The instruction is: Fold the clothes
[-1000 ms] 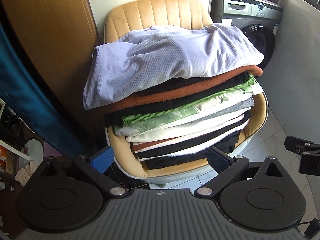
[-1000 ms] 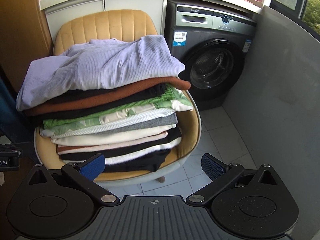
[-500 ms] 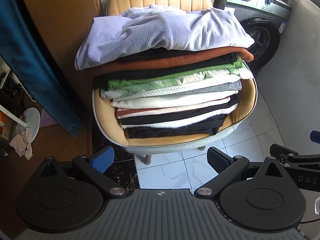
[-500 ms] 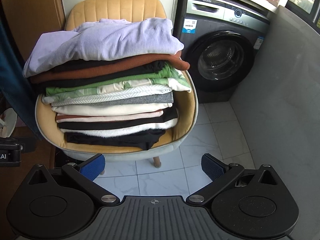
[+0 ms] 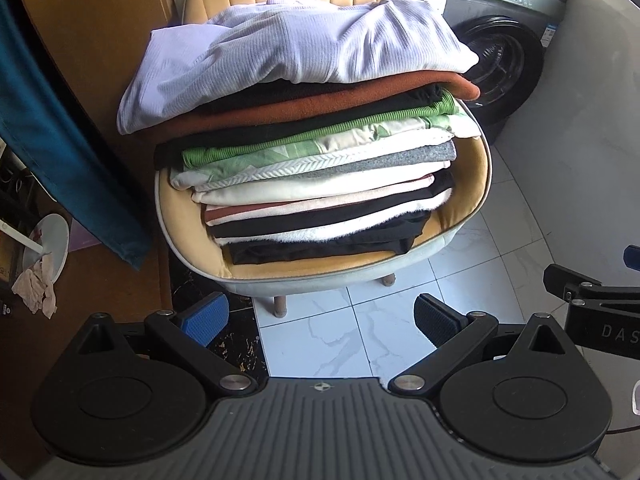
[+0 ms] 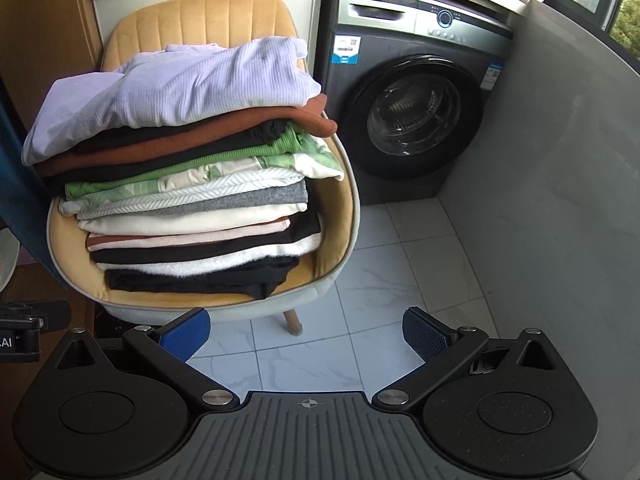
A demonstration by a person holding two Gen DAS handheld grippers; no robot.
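Teal curtain (image 5: 68,160) left view; washer (image 6: 416,92) fully right view.

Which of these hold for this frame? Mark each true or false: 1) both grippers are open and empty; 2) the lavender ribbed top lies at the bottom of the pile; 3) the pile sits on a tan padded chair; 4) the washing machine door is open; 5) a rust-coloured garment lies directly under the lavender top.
1) True. The left gripper and the right gripper stand wide open with nothing between the pads.
2) False. The lavender ribbed top is on top of the pile; a black garment is lowest.
3) True. The chair holds the whole pile.
4) False. The washing machine door is closed.
5) False. A black layer shows between it and the rust-coloured garment.
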